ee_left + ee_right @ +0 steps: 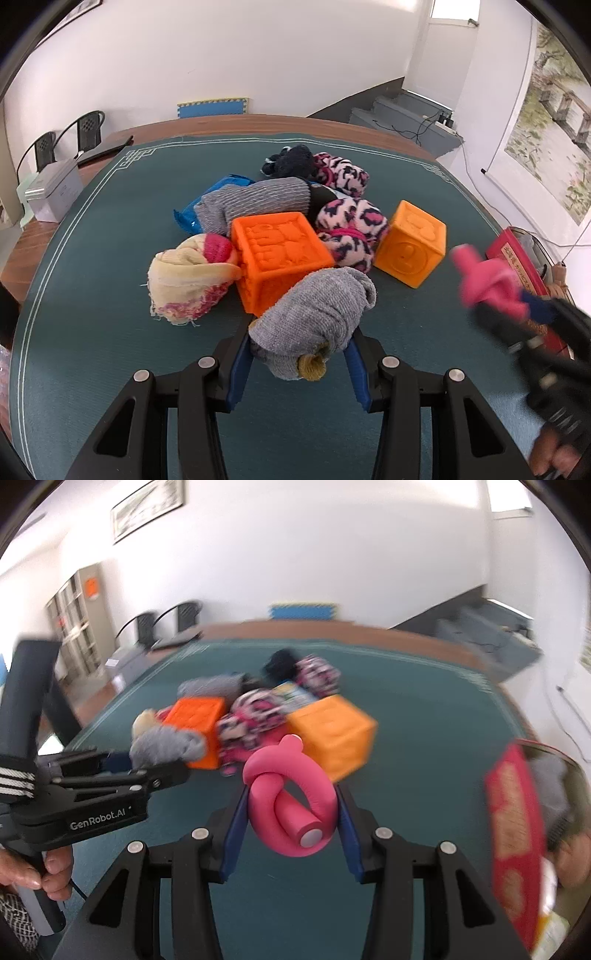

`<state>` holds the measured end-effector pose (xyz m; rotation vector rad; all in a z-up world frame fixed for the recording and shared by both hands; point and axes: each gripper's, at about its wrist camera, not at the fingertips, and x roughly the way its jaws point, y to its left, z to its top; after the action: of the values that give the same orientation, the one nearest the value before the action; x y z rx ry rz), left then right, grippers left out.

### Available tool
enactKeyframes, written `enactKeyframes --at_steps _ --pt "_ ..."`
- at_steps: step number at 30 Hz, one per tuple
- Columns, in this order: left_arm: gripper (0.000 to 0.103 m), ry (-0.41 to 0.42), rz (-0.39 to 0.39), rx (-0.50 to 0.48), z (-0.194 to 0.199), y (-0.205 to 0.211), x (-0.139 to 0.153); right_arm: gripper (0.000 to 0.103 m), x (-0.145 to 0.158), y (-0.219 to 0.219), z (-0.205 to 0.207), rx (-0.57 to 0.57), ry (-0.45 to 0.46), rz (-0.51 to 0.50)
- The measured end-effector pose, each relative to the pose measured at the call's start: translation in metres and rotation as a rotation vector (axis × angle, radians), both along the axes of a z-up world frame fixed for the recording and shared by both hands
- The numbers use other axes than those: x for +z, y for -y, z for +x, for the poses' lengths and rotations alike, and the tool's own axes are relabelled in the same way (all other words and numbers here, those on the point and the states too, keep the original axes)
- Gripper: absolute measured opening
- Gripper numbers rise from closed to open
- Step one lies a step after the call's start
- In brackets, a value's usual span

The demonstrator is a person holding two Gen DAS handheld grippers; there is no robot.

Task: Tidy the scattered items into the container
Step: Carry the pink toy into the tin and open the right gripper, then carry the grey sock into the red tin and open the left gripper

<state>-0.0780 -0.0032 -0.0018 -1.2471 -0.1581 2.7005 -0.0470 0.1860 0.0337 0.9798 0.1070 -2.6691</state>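
Two grips: the left gripper jaws pinch a grey sock, the right gripper jaws a pink foam knot.

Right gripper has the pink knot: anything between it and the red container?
Nothing visible. The right gripper holds the pink knot over bare green mat; the red container sits off its right, and the yellow cube lies farther back, out of that line.
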Motion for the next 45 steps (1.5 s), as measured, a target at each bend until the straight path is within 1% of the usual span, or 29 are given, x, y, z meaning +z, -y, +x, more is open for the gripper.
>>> enactKeyframes --at_steps 6,9,12,14,17,19,20,23,24,26,31,35,36,39,42,45 --pt "0.047 -0.006 -0.009 -0.018 0.004 -0.008 0.000 0.050 0.021 -0.071 0.031 -0.272 -0.097 0.004" --pt "0.047 -0.008 -0.017 -0.027 0.006 -0.011 0.000 0.050 0.025 -0.113 0.040 -0.402 -0.109 0.020" --pt "0.047 -0.014 -0.029 -0.040 0.008 -0.017 -0.001 0.050 0.027 -0.153 0.048 -0.532 -0.114 0.058" --pt "0.047 -0.019 -0.035 -0.048 0.010 -0.020 0.000 0.050 0.027 -0.174 0.053 -0.591 -0.112 0.061" --pt "0.047 -0.021 -0.042 -0.054 0.012 -0.024 -0.001 0.050 0.026 -0.193 0.056 -0.670 -0.113 0.067" --pt "0.047 -0.018 -0.046 -0.054 0.011 -0.024 -0.002 0.054 0.025 -0.203 0.057 -0.716 -0.114 0.071" --pt "0.047 -0.017 -0.048 -0.052 0.011 -0.024 -0.003 0.056 0.023 -0.203 0.055 -0.723 -0.116 0.070" --pt "0.047 -0.018 -0.053 -0.055 0.011 -0.026 -0.003 0.059 0.020 -0.201 0.052 -0.725 -0.125 0.062" --pt "0.047 -0.018 -0.054 -0.056 0.011 -0.027 -0.003 0.063 0.020 -0.200 0.051 -0.725 -0.128 0.060" --pt "0.047 -0.020 -0.056 -0.059 0.011 -0.029 -0.003 0.067 0.018 -0.194 0.048 -0.728 -0.144 0.059" --pt "0.047 -0.018 -0.075 -0.068 0.012 -0.039 -0.004 0.067 0.017 -0.183 0.057 -0.761 -0.233 0.096" --pt "0.047 -0.017 -0.075 -0.115 0.013 -0.066 0.005 0.068 0.020 -0.188 0.065 -0.789 -0.284 0.105" --pt "0.047 -0.016 -0.075 -0.127 0.013 -0.073 0.008 0.070 0.020 -0.191 0.067 -0.799 -0.291 0.096" --pt "0.047 -0.018 -0.072 -0.166 0.013 -0.096 0.016 0.070 0.019 -0.203 0.074 -0.824 -0.290 0.031" --pt "0.047 -0.046 -0.037 -0.243 0.014 -0.133 0.031 0.071 0.021 -0.208 0.080 -0.839 -0.296 -0.009" --pt "0.047 -0.062 -0.030 -0.304 0.012 -0.170 0.039 0.073 0.023 -0.209 0.086 -0.843 -0.305 -0.029"
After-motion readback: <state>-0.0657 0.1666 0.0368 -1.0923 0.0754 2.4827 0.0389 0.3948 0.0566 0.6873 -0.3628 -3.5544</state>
